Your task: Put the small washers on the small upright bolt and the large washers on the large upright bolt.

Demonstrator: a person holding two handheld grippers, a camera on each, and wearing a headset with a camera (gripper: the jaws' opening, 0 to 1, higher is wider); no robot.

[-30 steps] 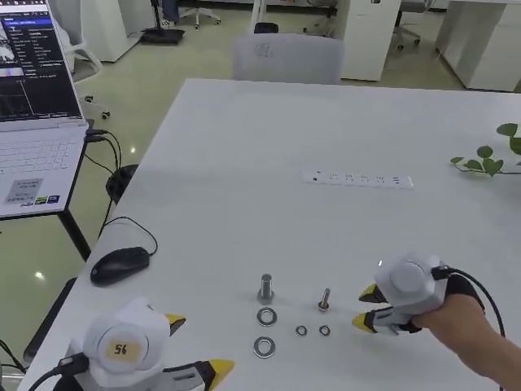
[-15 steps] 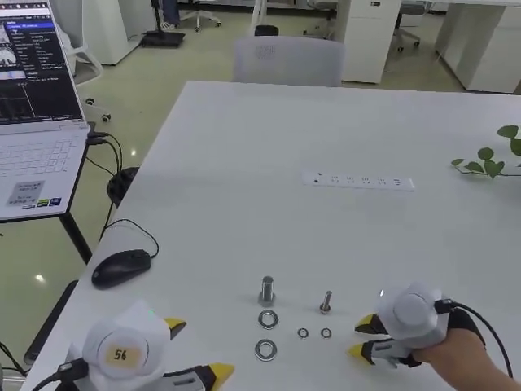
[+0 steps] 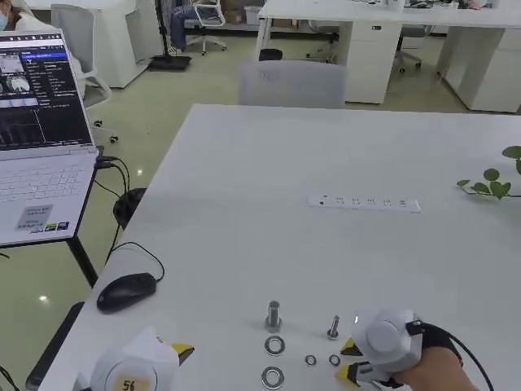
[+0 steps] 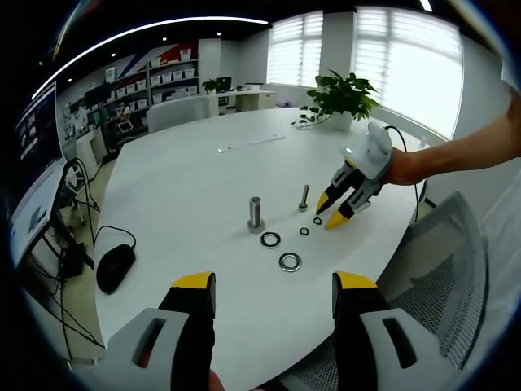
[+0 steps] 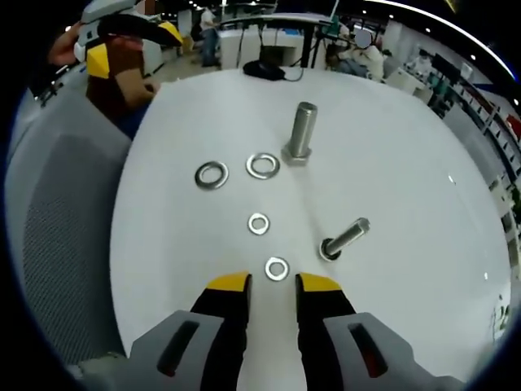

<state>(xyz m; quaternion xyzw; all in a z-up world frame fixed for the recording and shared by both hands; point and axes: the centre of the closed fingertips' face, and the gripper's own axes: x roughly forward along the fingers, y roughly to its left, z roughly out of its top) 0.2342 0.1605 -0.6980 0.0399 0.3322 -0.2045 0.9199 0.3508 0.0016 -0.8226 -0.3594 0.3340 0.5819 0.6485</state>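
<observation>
Right hand-held gripper [image 5: 273, 287]: jaws slightly apart, empty, just short of the nearest small washer [image 5: 277, 267] by the desk's [image 3: 244, 204] near edge. Left hand-held gripper [image 4: 273, 287]: spread, empty. Risk: the flat washer may skid off the tips, or a jaw may knock the adjacent small bolt [image 5: 346, 238].

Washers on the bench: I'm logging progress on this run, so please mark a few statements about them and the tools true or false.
1. The large washers and small washers all lie flat on the table. True.
2. The large bolt stands upright. True.
3. The right tool holds a small washer. False: the right tool is empty, with a small washer just ahead of its jaws.
4. The left tool is shut. False: the left tool's jaws stand wide apart.
</observation>
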